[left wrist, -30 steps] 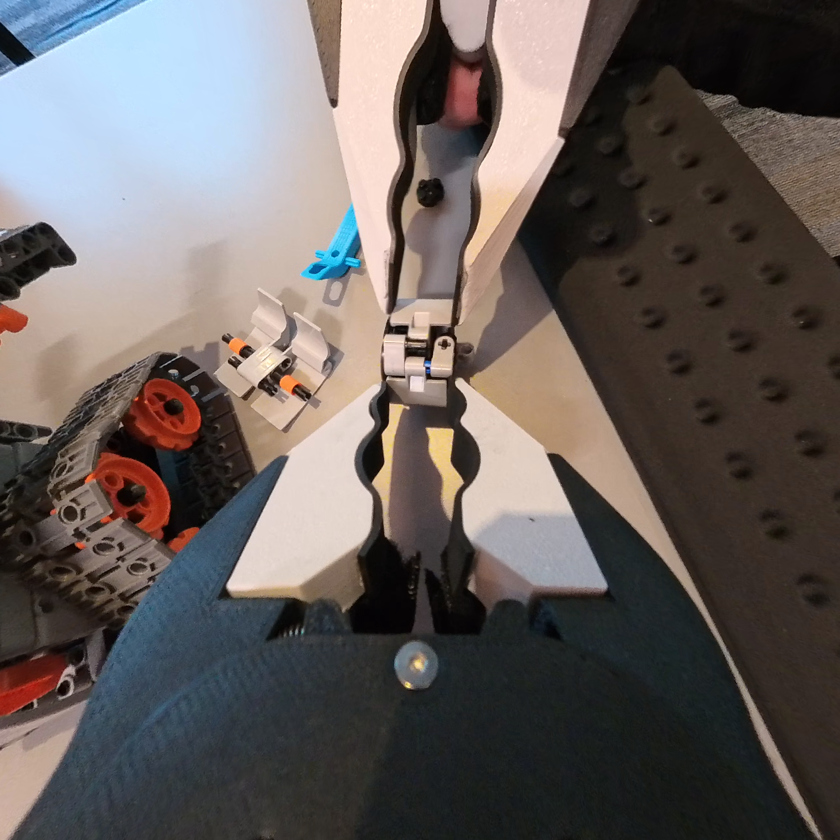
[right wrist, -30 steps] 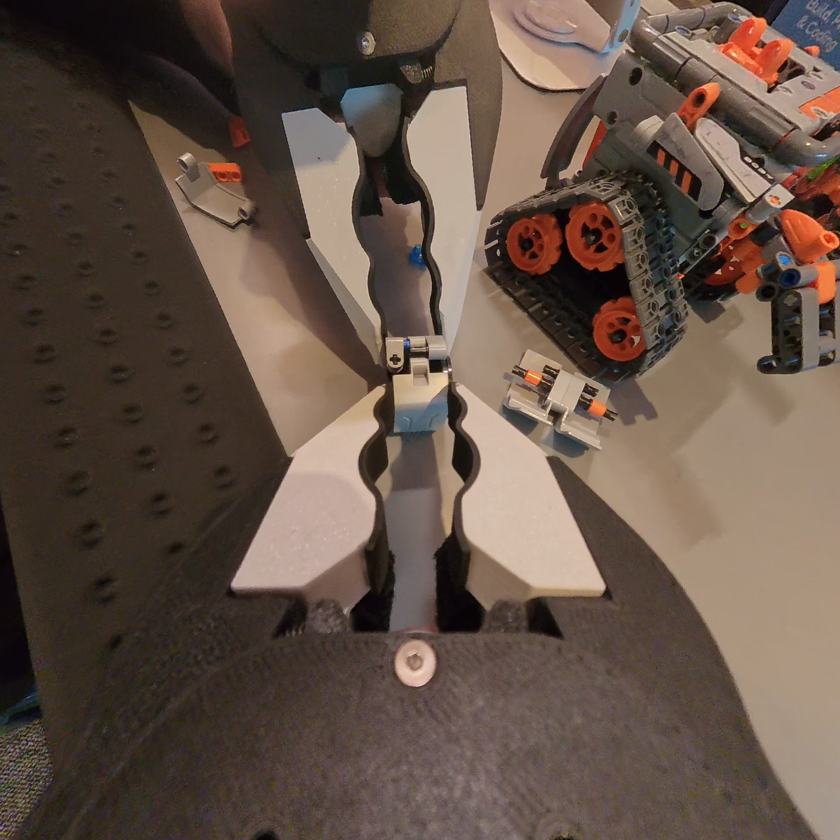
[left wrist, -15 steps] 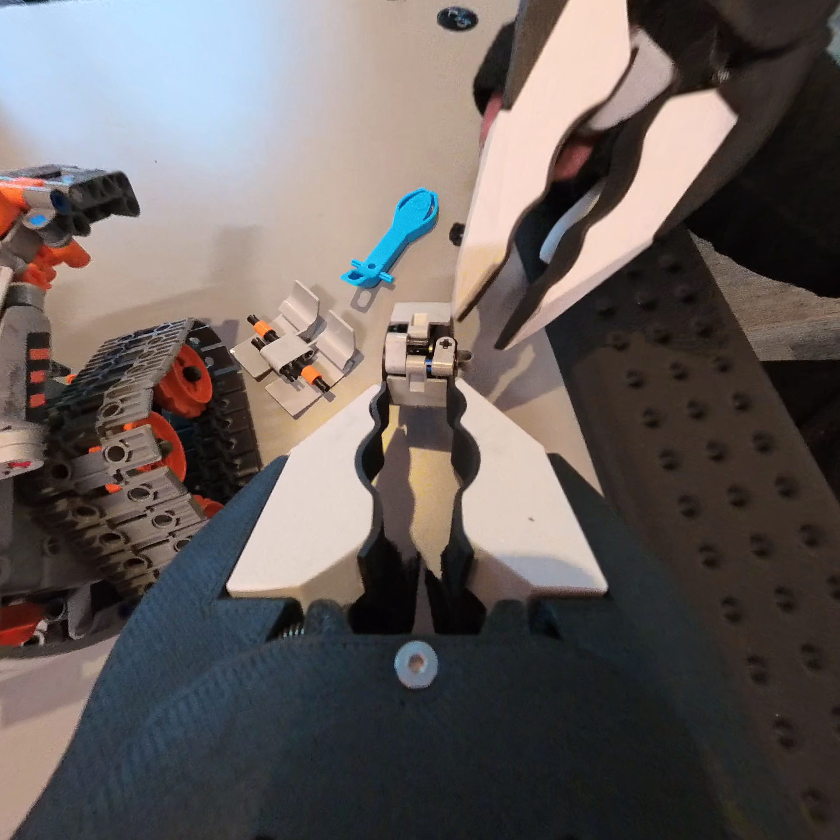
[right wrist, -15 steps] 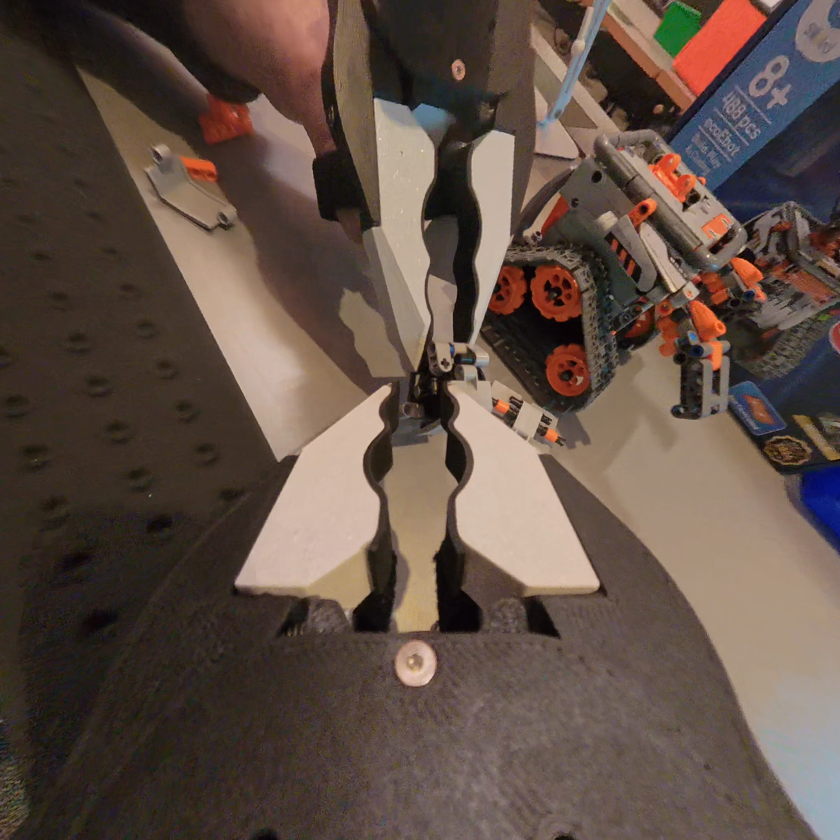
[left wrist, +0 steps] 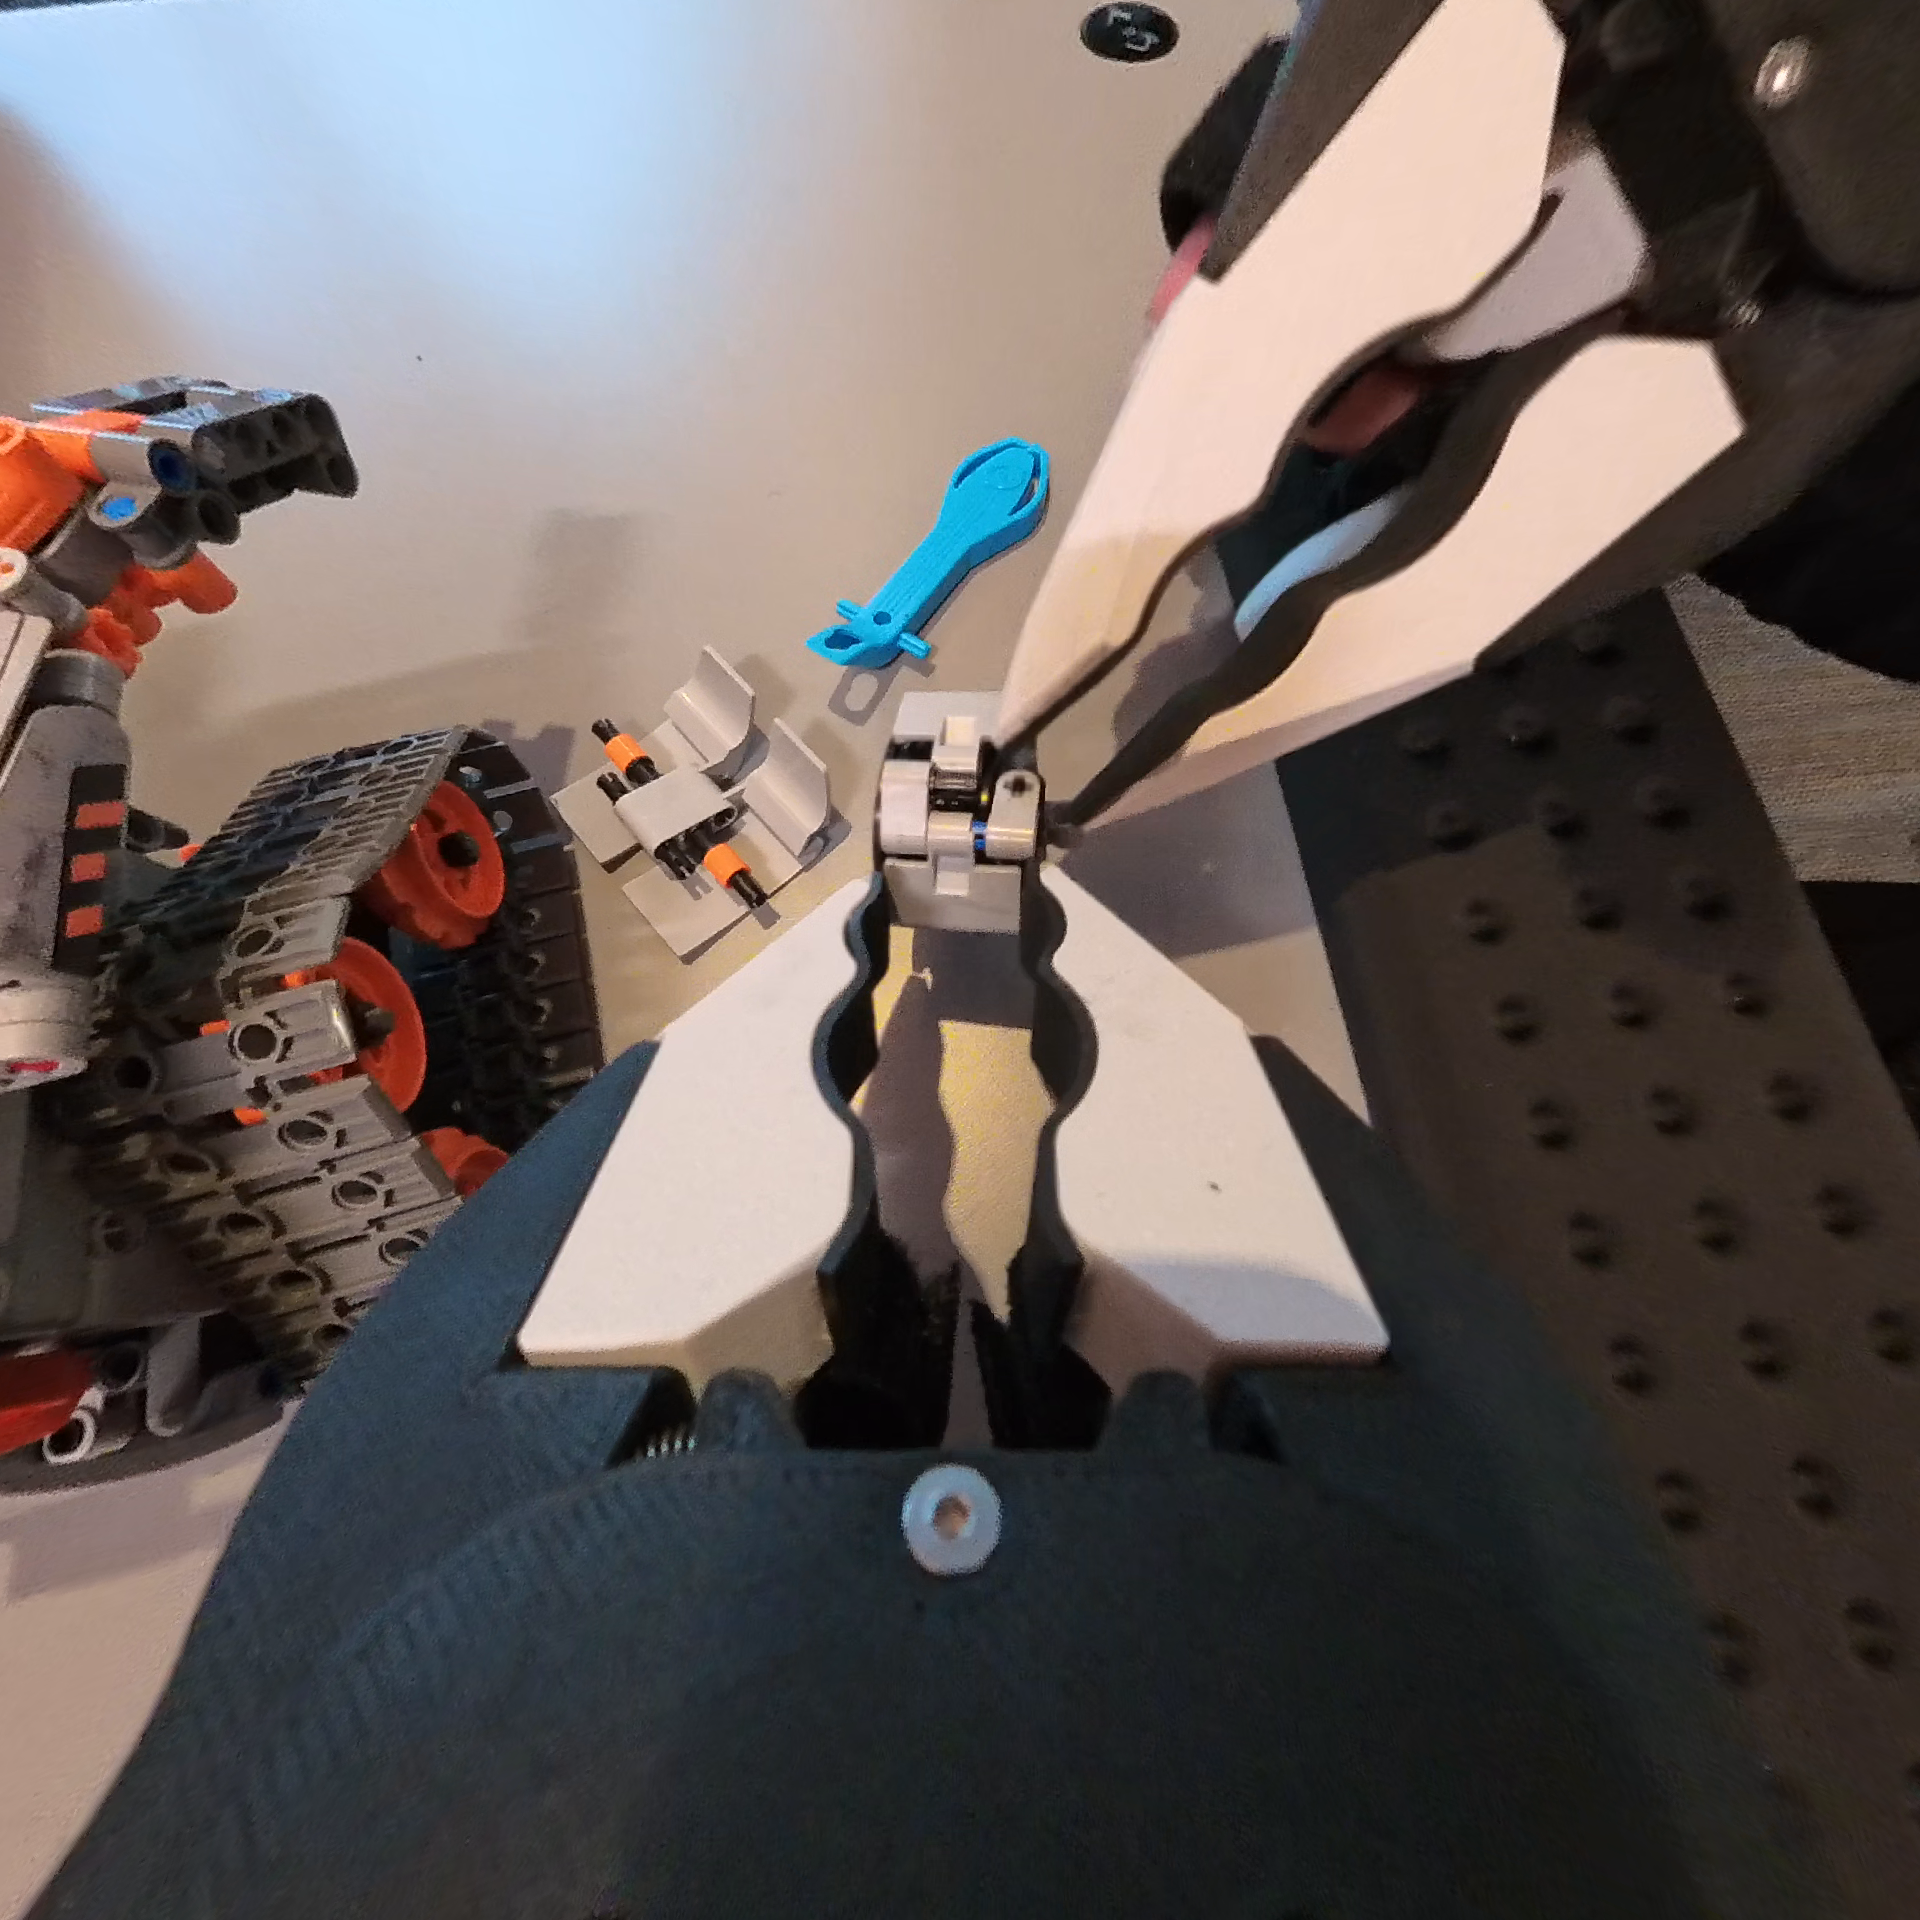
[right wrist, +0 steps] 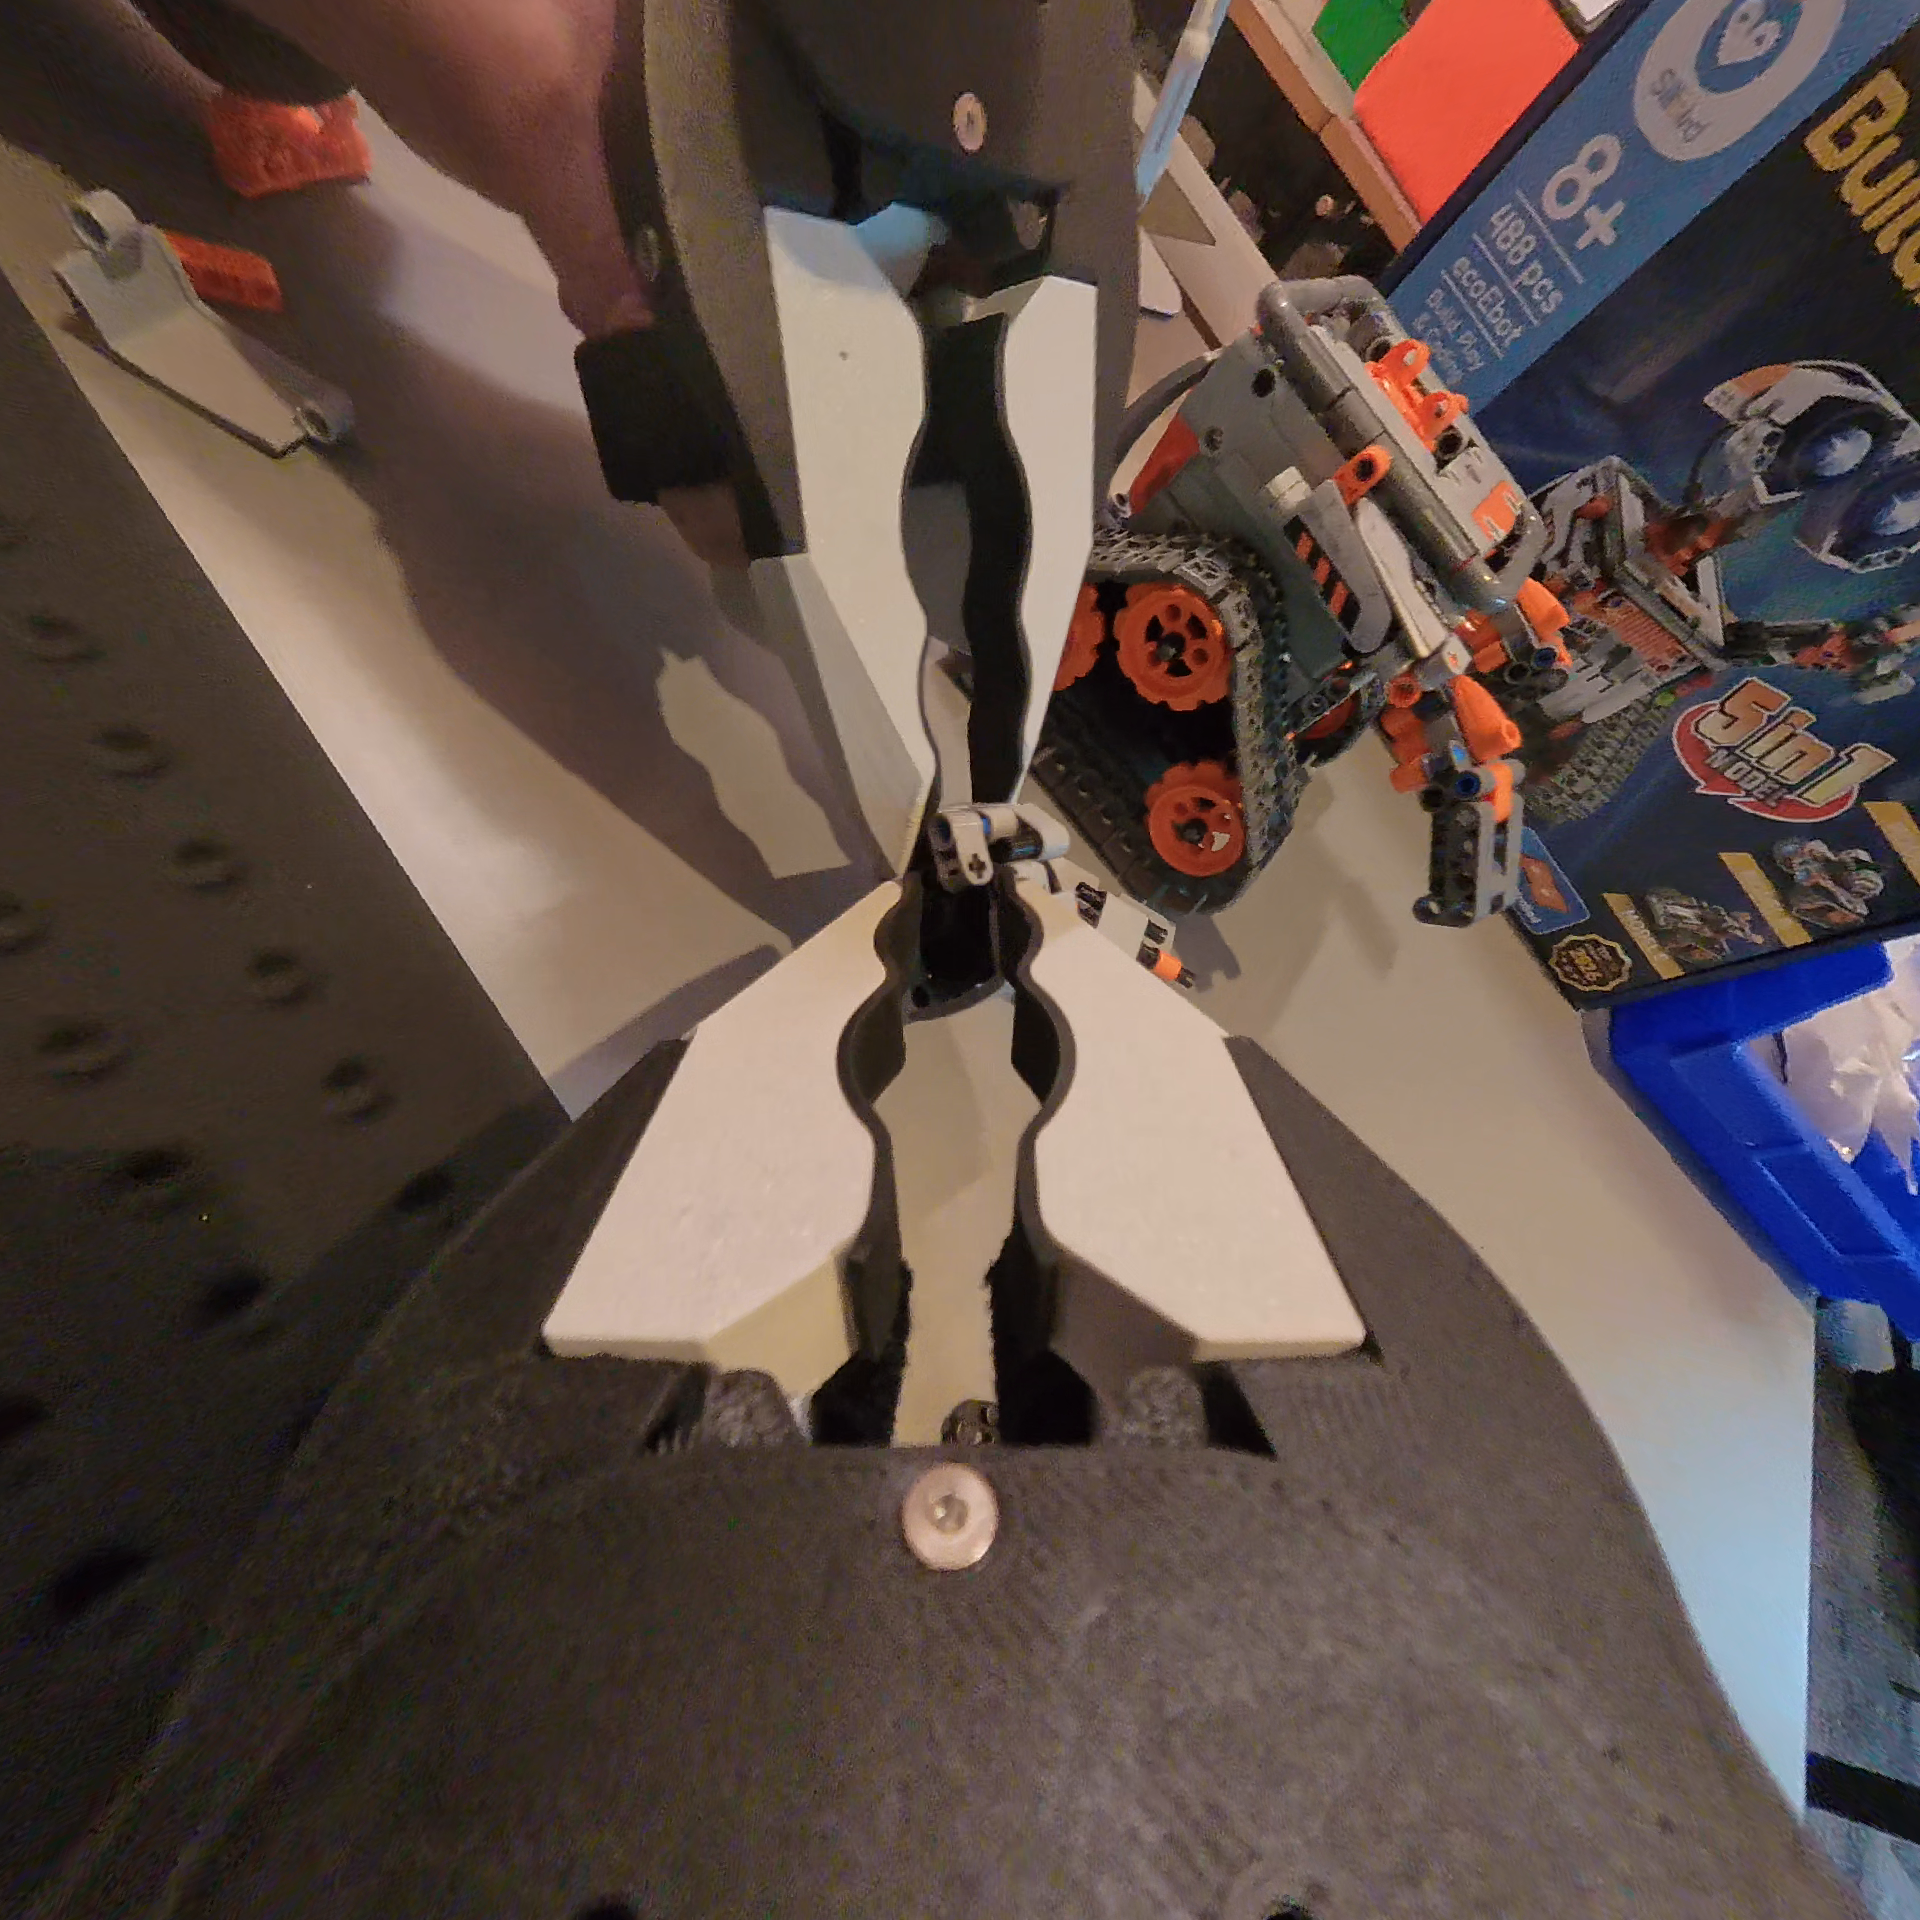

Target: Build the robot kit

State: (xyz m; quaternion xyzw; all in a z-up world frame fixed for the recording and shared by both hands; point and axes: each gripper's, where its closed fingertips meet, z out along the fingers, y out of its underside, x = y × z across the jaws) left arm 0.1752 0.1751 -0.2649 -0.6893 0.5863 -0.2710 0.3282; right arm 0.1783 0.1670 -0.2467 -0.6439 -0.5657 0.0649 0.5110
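A blue toy box (right wrist: 1662, 343) at two o'clock carried printed lettering and numbers. Small badges lined its lower edge.

Toy parts spread over the surface (left wrist: 416, 260)

A tracked toy vehicle (left wrist: 260, 1039) stood at the left; a small hinged part (left wrist: 696, 821) lay just right of it, with a spoon-shaped tool (left wrist: 940, 566) behind and a studded mat (left wrist: 1662, 1143) along the right.

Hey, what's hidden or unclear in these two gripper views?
- Left wrist view: the tracked robot is cut off by the left edge.
- Left wrist view: the right gripper is blurred, so its contact with the grey piece is unclear.
- Right wrist view: the left gripper hides most of that piece.
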